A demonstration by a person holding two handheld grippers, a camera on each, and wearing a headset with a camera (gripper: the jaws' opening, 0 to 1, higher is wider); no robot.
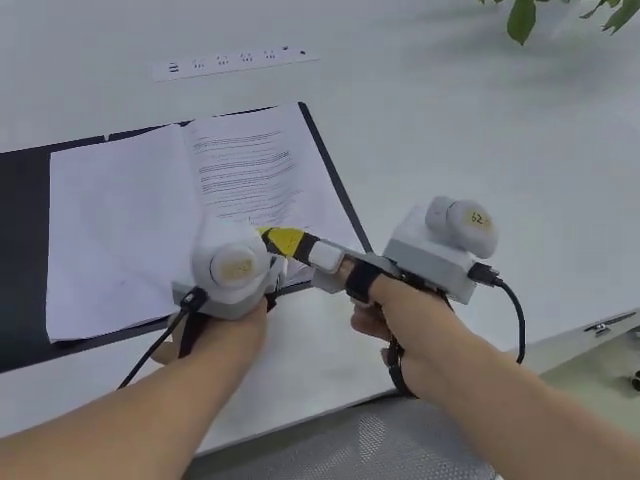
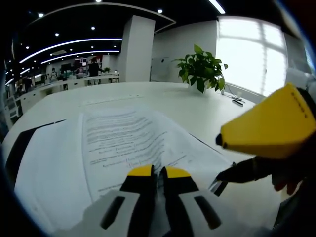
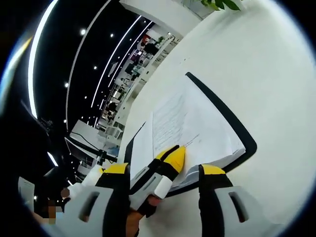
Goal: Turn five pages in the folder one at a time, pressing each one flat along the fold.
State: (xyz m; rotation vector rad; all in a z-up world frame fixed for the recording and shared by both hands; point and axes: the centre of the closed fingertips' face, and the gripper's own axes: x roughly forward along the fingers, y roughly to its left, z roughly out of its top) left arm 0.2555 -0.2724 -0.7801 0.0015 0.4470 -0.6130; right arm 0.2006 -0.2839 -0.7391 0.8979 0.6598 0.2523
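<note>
White tabletop (image 1: 480, 130), folder (image 1: 22, 230) lay open; left gripper (image 2: 159, 173) nearly closed over page (image 2: 128, 133) edge; right gripper (image 3: 164, 170) gaped wide; page-lift seemed pending; next needed single-sheet pinch.

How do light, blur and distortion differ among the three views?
Head view: soft, even light; the print on the page is too blurred to read. Left gripper view: the window is blown out. Right gripper view: fisheye bends the ceiling lights into arcs.
</note>
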